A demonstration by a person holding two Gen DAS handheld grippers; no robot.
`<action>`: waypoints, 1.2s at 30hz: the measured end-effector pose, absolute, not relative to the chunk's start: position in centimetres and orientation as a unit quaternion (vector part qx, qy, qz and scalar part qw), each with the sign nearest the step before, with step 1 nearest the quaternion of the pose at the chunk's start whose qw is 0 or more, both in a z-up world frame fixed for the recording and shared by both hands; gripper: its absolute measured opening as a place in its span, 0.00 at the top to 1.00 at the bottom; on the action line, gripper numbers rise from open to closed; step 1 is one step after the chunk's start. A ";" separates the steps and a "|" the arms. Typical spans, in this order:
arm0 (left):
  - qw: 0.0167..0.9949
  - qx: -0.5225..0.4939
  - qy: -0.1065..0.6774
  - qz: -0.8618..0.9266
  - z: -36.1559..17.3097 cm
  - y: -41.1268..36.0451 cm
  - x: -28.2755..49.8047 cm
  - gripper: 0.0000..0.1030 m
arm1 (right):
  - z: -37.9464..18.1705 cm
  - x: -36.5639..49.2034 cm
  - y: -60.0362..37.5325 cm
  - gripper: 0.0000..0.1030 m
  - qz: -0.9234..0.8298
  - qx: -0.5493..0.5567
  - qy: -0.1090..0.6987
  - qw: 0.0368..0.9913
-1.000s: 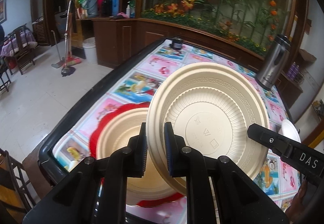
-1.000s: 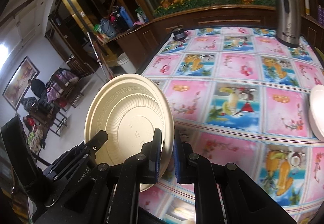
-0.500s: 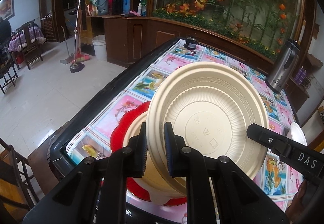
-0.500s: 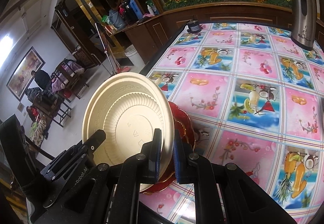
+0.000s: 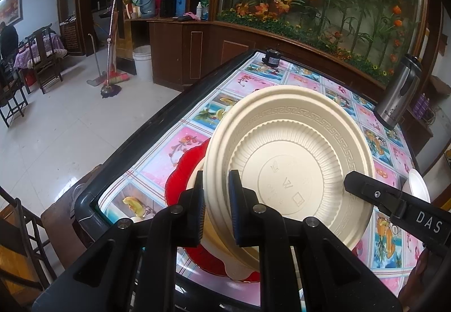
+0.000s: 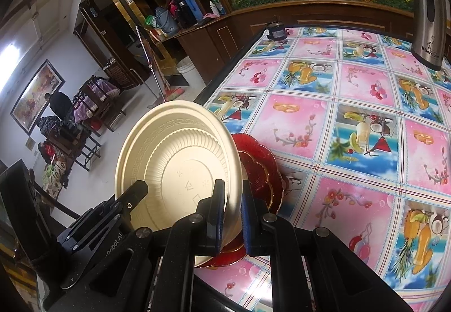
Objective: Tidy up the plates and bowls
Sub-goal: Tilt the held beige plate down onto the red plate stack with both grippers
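Dim, warm indoor light; sharp centre, strong fisheye bending and dark vignetted corners.

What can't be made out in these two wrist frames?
- Left wrist: stack on the red scalloped plate, count hidden by the held cream plastic plate.
- Right wrist: same, cream plate covers it.
- Left wrist: white dish, partly behind the right gripper.

Your cream plastic bowl (image 5: 287, 168) (image 6: 180, 171) is tilted on edge, ribbed underside facing you, over the red scalloped plate (image 5: 183, 179) (image 6: 262, 171) at 9 o'clock; another cream dish (image 5: 236, 269) apparently lies on that plate.
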State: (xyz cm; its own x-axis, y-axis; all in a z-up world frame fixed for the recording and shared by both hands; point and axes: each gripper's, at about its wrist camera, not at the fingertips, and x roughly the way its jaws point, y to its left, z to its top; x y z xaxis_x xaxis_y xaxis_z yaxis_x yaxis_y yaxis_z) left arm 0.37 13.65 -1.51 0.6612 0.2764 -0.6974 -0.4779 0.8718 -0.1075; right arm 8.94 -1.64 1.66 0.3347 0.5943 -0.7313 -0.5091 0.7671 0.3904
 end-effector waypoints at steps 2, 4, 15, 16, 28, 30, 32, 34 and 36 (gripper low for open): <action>0.900 -0.142 0.355 0.210 -1.5 13.8 0.3 0.87 | 1.6 8.8 -1.5 0.90 0.339 0.045 0.468 0.815; 0.899 -0.142 0.356 0.211 -1.6 13.9 0.3 0.87 | 1.5 8.8 -1.5 0.90 0.339 0.045 0.469 0.814; 0.894 -0.147 0.367 0.209 -2.2 14.2 0.3 0.87 | 0.7 8.8 -1.1 0.90 0.338 0.046 0.477 0.810; 0.894 -0.147 0.367 0.209 -2.1 14.2 0.2 0.87 | 0.7 8.8 -1.1 0.90 0.338 0.046 0.478 0.810; 0.897 -0.144 0.364 0.205 -1.0 14.9 0.5 0.88 | 2.4 8.7 -0.9 0.90 0.345 0.049 0.464 0.814; 0.894 -0.145 0.370 0.206 -1.3 15.1 0.6 0.88 | 1.9 9.0 -0.7 0.90 0.344 0.051 0.471 0.811; 0.892 -0.145 0.374 0.207 -1.5 15.2 0.7 0.88 | 1.4 9.3 -0.6 0.90 0.345 0.054 0.478 0.806; 0.891 -0.144 0.377 0.208 -1.7 15.3 0.7 0.88 | 0.8 9.5 -0.5 0.90 0.345 0.058 0.483 0.803; 0.889 -0.142 0.380 0.210 -1.8 15.4 0.9 0.88 | 0.5 9.6 -0.3 0.90 0.345 0.059 0.486 0.801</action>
State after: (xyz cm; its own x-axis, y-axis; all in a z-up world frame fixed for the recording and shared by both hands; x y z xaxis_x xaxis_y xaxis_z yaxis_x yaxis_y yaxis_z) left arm 0.89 15.38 -1.82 0.6224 0.2654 -0.7363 -0.4812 0.8717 -0.0926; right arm 9.58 -0.28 0.45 0.2900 0.6105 -0.7370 -0.4955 0.7546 0.4301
